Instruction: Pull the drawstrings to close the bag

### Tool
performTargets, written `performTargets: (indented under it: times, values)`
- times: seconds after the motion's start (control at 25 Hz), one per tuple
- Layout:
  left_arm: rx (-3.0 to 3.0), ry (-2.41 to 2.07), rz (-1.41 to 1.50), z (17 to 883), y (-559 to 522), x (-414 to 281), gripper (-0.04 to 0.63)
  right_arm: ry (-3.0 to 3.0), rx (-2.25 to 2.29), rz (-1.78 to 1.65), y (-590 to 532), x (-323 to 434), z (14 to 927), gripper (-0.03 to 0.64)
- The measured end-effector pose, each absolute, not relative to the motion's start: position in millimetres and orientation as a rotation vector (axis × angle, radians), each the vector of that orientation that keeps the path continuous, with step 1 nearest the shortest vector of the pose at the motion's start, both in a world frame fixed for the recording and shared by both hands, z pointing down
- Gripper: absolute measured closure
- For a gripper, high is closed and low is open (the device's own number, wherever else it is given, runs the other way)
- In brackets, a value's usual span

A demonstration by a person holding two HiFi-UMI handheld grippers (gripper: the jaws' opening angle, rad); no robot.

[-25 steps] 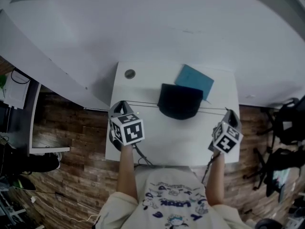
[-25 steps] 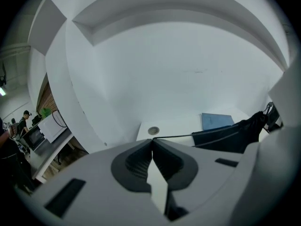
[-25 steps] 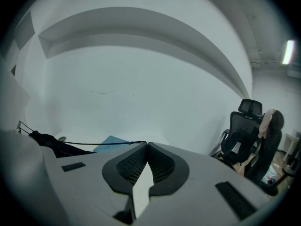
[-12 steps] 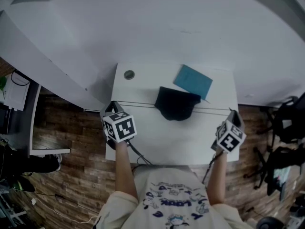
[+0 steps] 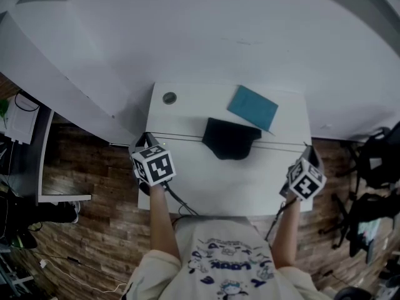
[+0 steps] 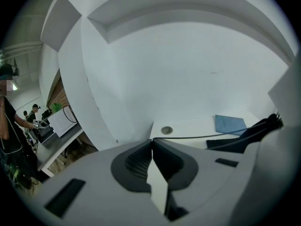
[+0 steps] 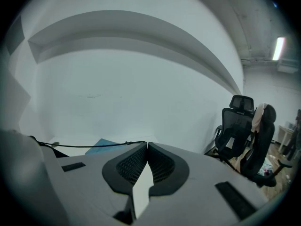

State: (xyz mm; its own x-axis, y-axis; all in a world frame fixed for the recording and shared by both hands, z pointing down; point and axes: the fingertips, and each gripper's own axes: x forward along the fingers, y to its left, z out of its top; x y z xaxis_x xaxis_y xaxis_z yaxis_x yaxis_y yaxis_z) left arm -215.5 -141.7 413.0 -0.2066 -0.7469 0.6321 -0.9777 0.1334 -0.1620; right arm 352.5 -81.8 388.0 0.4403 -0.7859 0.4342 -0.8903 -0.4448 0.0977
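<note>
Pulled apart: my left claw and right claw have moved outward toward opposite edges of the white surface over the past second. Each is clenched on an end of the drawstrings, which run taut to the dark bag lying mid-surface, toward the back. The bag has shrunk from a rounded pouch to a flatter, bunched shape, so I judge its mouth nearly cinched, with little travel left, since both claws already sit at the side edges of the surface. By my count there is one bag, with two thin cord lines showing on either side of it, and two claws, both gripping cord. One teal pad lies just behind the bag, and one round disc sits at the rear left corner
</note>
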Motion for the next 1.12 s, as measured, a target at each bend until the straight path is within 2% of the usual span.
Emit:
performTargets:
  times: [0.4,0.76,0.84,0.88,0.96,1.12]
  values:
    - [1.730,-1.977,0.733,409,-144,-202,0.589,-1.522,2.317,0.496,-90,327,394,0.614]
    - [1.957,-1.790,0.698,406,-151,-124,0.588,-1.823,2.091,0.603,-112,245,401,0.611]
    - [2.021,-1.731,0.683,402,-150,-106,0.563,-1.895,2.041,0.606,-115,225,398,0.610]
    - [2.058,-1.702,0.671,398,-150,-95,0.547,-1.936,2.016,0.601,-117,216,395,0.598]
    - [2.135,-1.659,0.633,388,-148,-76,0.533,-2.021,1.972,0.569,-119,197,386,0.503]
    - [2.266,-1.593,0.527,361,-142,-43,0.525,-2.147,1.969,0.417,-121,167,355,0.495]
